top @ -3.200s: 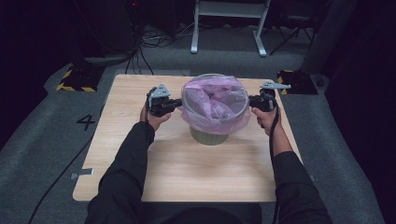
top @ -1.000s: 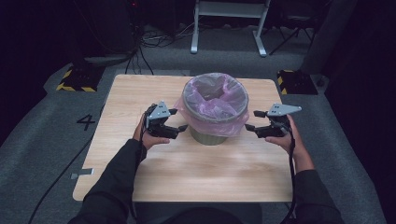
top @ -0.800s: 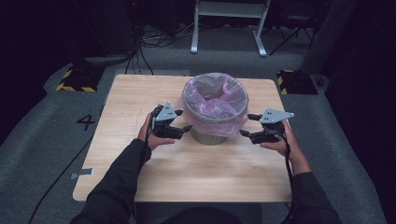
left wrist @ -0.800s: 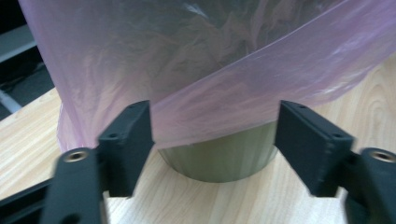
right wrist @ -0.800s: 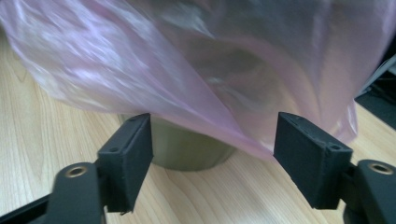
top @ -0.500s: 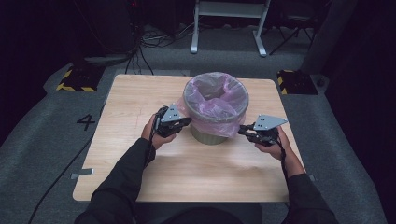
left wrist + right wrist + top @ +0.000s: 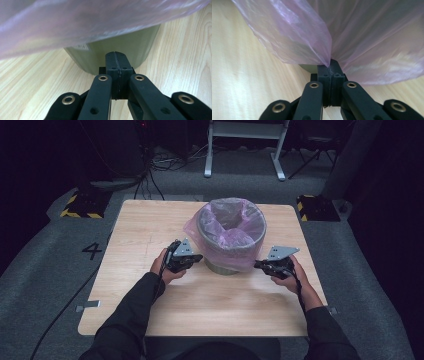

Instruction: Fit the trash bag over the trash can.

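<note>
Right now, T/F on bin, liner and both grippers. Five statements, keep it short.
1. The bin stands upright on the table. True.
2. The liner is black. False: it is translucent pink-purple.
3. The right gripper is shut on the liner's edge. True.
4. The left gripper has its jaws wide open. False: they are shut, with nothing seen between them.
5. The liner lies flat on the table beside the bin. False: it sits in the bin, draped over the rim.

The person wears long black sleeves (image 7: pixel 132 312); each matte black tongs (image 7: pixel 118 65) has brass-ringed pivots and a grey three-cornered top plate (image 7: pixel 281 252).
</note>
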### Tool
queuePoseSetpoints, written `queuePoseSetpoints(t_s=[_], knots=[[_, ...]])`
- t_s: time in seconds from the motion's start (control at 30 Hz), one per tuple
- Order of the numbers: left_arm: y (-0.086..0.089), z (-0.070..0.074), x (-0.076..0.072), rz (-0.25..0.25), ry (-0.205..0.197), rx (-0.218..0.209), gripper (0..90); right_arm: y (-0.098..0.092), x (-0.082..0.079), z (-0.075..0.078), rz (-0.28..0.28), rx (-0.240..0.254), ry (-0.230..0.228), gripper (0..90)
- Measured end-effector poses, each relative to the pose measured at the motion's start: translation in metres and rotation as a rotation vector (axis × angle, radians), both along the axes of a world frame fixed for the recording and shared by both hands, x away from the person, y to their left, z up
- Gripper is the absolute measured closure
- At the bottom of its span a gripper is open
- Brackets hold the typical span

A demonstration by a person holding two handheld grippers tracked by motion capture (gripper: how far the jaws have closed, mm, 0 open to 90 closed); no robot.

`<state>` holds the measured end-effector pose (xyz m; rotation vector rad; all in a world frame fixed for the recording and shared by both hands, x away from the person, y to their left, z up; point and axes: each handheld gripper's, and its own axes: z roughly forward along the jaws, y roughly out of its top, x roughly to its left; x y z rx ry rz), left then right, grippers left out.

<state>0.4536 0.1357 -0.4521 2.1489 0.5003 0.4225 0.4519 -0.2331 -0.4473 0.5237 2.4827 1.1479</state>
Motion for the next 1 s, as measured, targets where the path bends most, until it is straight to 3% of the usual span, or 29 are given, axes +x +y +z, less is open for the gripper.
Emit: queuePoseSetpoints(t_s=[0.13, 0.3, 0.43, 0.5, 0.53, 0.7, 0.87, 1.0], knots=[[0.01, -0.003, -0.005, 0.026, 0.004, -0.009, 79.8, -0.004, 0.006, -0.004, -0.028, 0.039, 0.025, 83.6], [0.025, -0.002, -0.012, 0.073, 0.025, -0.015, 55.5, -0.009, 0.001, 0.003, -0.02, 0.091, 0.021, 69.2], [0.034, -0.003, -0.02, 0.108, 0.057, -0.001, 35.7, -0.017, -0.005, 0.008, -0.016, 0.118, 0.025, 62.5], [0.039, -0.004, -0.025, 0.113, 0.062, 0.0, 30.3, -0.022, -0.008, 0.009, -0.022, 0.13, 0.025, 61.6], [0.041, -0.005, -0.027, 0.123, 0.058, 0.007, 28.4, -0.023, -0.009, 0.01, -0.025, 0.132, 0.021, 61.4], [0.052, -0.012, -0.036, 0.128, 0.112, -0.013, 20.9, -0.03, -0.012, 0.012, -0.045, 0.146, 0.017, 58.2], [0.062, -0.024, -0.047, 0.148, 0.127, 0.018, 18.2, -0.033, -0.013, 0.013, -0.06, 0.161, 0.018, 53.9], [0.066, -0.033, -0.055, 0.171, 0.137, 0.07, 16.3, -0.034, -0.014, 0.017, -0.083, 0.176, 0.015, 49.4]])
